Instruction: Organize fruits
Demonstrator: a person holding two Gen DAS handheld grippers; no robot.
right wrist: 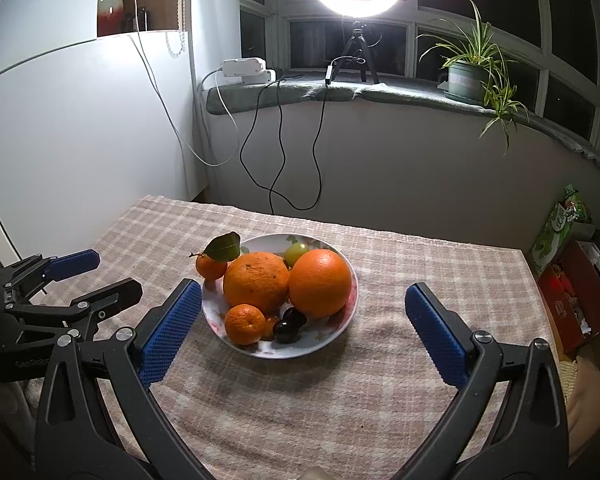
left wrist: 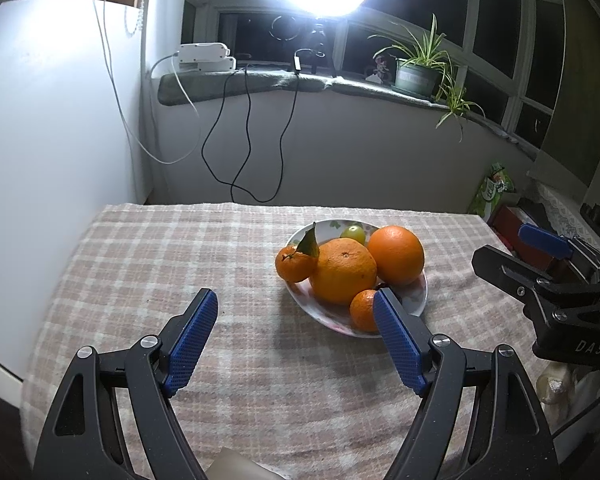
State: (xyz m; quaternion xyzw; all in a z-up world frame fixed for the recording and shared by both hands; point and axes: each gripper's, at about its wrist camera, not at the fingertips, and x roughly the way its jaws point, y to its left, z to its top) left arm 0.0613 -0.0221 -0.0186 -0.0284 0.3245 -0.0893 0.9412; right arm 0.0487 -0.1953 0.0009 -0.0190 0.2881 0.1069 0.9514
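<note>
Both the left gripper (left wrist: 296,336) and right gripper (right wrist: 304,334) hover with fingers wide and empty, near the plate (right wrist: 340,332) holding every fruit mid-table. Any regrasp should start with the small near mandarin (right wrist: 244,323), approached from above.

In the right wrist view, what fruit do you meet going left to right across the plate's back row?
Leafy mandarin → rough-skinned large orange → green grape → smooth large orange. The front-row mandarin and dark grapes overlap these, so they are left out.
</note>
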